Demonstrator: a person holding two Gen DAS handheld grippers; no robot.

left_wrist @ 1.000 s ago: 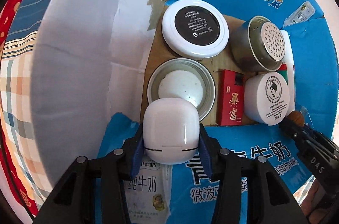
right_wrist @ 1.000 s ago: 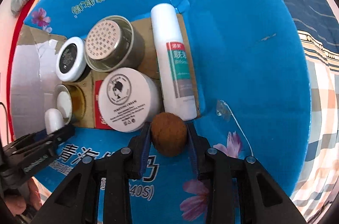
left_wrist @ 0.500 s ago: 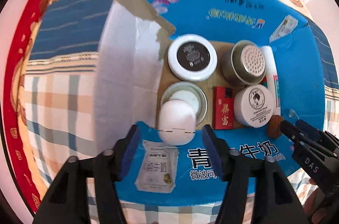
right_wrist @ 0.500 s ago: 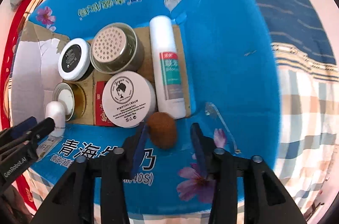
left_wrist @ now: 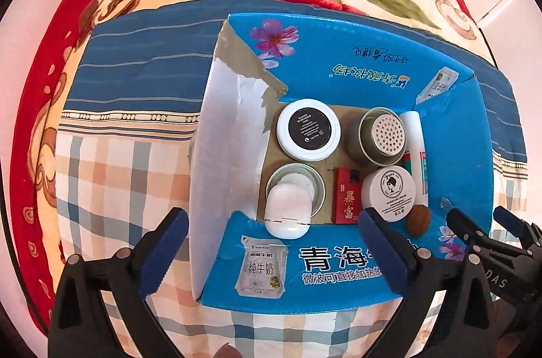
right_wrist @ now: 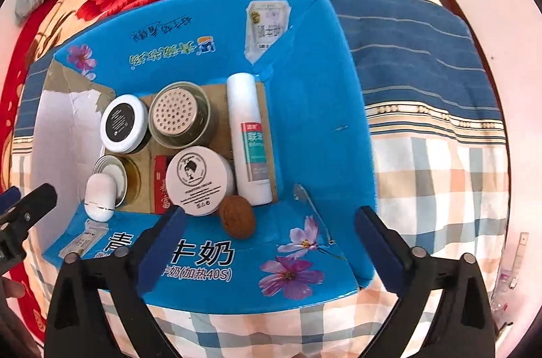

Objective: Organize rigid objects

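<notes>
Left wrist view: my left tool [left_wrist: 272, 248] is spread wide, gripping nothing, above the near wall of the blue milk carton box [left_wrist: 338, 263] on the bed. The white earbud case [left_wrist: 287, 212] leans at the near left corner against the small tin [left_wrist: 294, 188]. Further right sit the red cigarette pack [left_wrist: 347, 205], the cream jar [left_wrist: 389, 192] and the walnut [left_wrist: 418, 220]. My right tool [left_wrist: 487, 222] shows at the right edge, spread too.

Right wrist view: my right tool [right_wrist: 269, 244] gapes wide, empty. The walnut [right_wrist: 237, 221] rests just beside the cream jar [right_wrist: 196, 180] and the white tube [right_wrist: 250, 138]. At the far side stand the black-lidded jar [right_wrist: 122, 123] and the perforated cup [right_wrist: 178, 116].
</notes>
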